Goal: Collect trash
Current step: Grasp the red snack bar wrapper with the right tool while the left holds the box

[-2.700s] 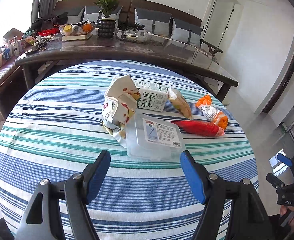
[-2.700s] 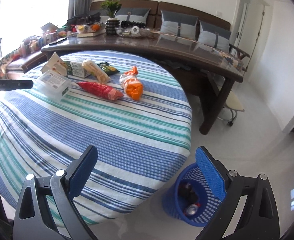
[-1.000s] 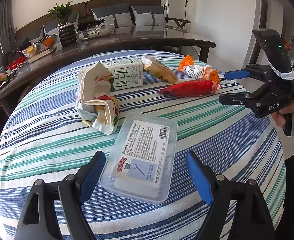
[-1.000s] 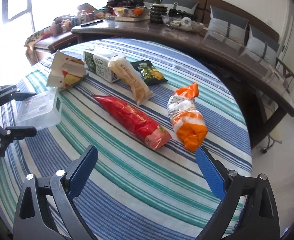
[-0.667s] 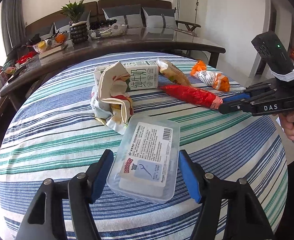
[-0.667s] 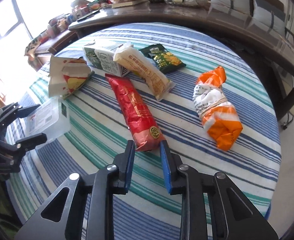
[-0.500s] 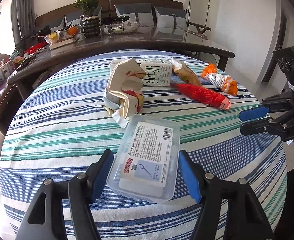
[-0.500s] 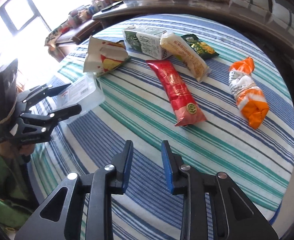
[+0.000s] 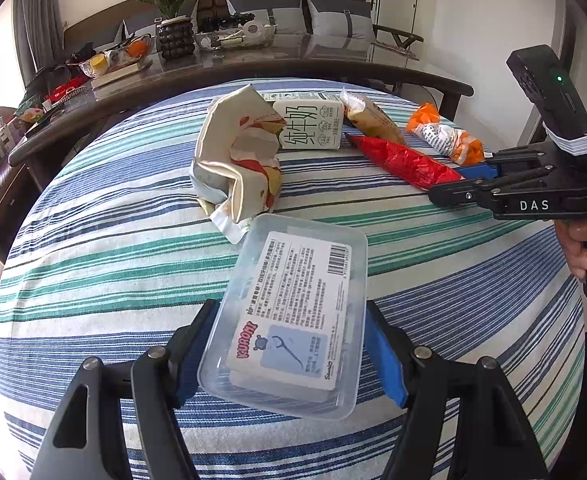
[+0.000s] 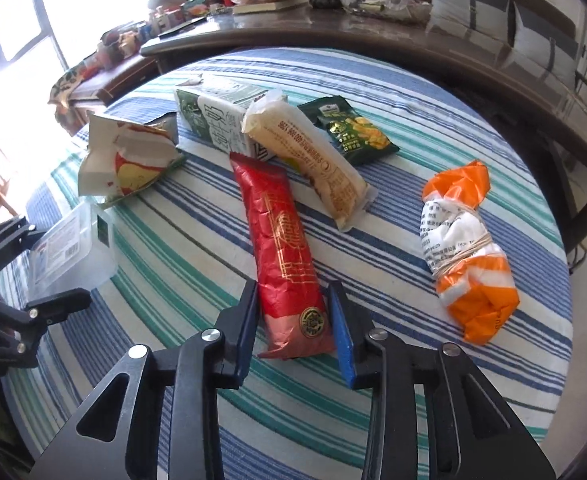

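**Both grippers on trash at the striped table**

The left gripper (image 9: 289,354) clamps a clear plastic box (image 9: 289,316) with a white pack inside, near the striped tablecloth's (image 9: 113,248) front edge. The right gripper (image 10: 293,328), jaws just closing, straddles the red wrapper's (image 10: 281,248) near end; contact is unclear. Only the right wrist view shows the green snack bag (image 10: 351,130) behind the milk carton (image 10: 213,120).

Light: bright daylight from the blown-out white window (image 10: 17,36) at left.
Glare: sheen on the glossy dark wooden sideboard top (image 10: 393,36).
Shadows: soft, short, on the blue-green striped tablecloth (image 9: 93,240).
Distortion: strong fisheye, black vignette corners.
Focus: sharp, no visible motion blur.
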Motion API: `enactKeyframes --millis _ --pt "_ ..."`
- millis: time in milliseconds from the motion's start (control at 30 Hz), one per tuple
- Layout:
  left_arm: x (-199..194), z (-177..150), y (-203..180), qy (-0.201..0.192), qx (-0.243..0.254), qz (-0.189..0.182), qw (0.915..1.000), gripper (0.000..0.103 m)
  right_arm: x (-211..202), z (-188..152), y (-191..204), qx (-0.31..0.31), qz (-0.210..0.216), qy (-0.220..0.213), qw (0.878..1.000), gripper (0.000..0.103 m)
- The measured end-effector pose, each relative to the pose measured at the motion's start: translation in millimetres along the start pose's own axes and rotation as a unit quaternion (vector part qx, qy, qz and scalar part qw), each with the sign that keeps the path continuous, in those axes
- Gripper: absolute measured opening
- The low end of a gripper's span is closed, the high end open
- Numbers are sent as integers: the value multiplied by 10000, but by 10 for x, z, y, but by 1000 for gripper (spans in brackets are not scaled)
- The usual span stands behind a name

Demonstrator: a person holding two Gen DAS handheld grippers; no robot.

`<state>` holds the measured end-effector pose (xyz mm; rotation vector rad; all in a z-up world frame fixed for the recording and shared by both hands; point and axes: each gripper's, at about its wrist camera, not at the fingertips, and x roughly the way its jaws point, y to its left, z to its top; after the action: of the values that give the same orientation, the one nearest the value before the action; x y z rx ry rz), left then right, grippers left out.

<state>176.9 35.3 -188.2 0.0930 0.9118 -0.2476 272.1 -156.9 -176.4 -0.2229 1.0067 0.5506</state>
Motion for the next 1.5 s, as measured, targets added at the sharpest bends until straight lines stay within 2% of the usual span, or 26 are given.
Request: enactKeyframes --millis 133,233,300,367,500,533,567,600,633,667,700,900,1100,1233,1333,1400,1467,1500 --pt "-24 15 -6 -10 0 23 10000 72 -137 -150 114 27 -26 453 9990 32" --pt "-74 42 -2 -103 -45 -47 9999 72 -266 -348 231 -103 82 729 9973 37" --pt "-95 51 -3 -144 -69 -89 9998 72 -352 -368 236 -18 131 601 9981 69" --pt "-92 65 -4 -156 -67 -85 9998 72 -406 -310 219 44 148 330 9993 73" --pt "-81 69 -7 -175 -63 -56 9998 72 -304 -164 142 247 163 185 9994 73" --pt "-76 66 -9 -175 -61 -47 9998 71 -266 -144 137 281 197 175 9993 73" --pt "-76 64 -13 -189 -51 -25 9998 69 -216 -123 138 295 216 209 9991 66" --pt "-78 62 -14 -194 -41 -32 9998 69 -154 -101 155 291 226 289 9989 48" --pt "-82 58 -13 -199 -37 -53 9998 67 -120 -113 152 278 199 384 9987 38" --pt "-90 52 -12 -210 -41 -68 9997 65 -97 -129 159 268 144 462 9985 24" --pt "-104 48 -13 -219 -39 -77 9997 65 -123 -147 173 281 98 410 9987 20" --pt "-295 10 -111 -364 -162 -323 9987 62 -473 -291 163 391 131 44 9991 18" --pt "-438 29 -493 -504 0 -379 9980 62 -623 -543 4 581 14 -29 9983 18" --pt "-361 -25 -656 -295 58 -479 9984 62 -761 -697 -82 654 -44 -73 9978 18" --pt "-267 -111 -691 -66 62 -569 9983 62 -763 -812 -102 606 -92 47 9981 18" --pt "-229 -128 -724 20 148 -497 9987 63 -729 -872 -79 526 -139 145 9984 18" --pt "-212 -99 -763 12 254 -403 9989 71 -685 -900 -43 445 -206 222 9985 19" --pt "-204 -86 -784 -12 305 -358 9989 71 -662 -904 -19 389 -262 254 9986 20"
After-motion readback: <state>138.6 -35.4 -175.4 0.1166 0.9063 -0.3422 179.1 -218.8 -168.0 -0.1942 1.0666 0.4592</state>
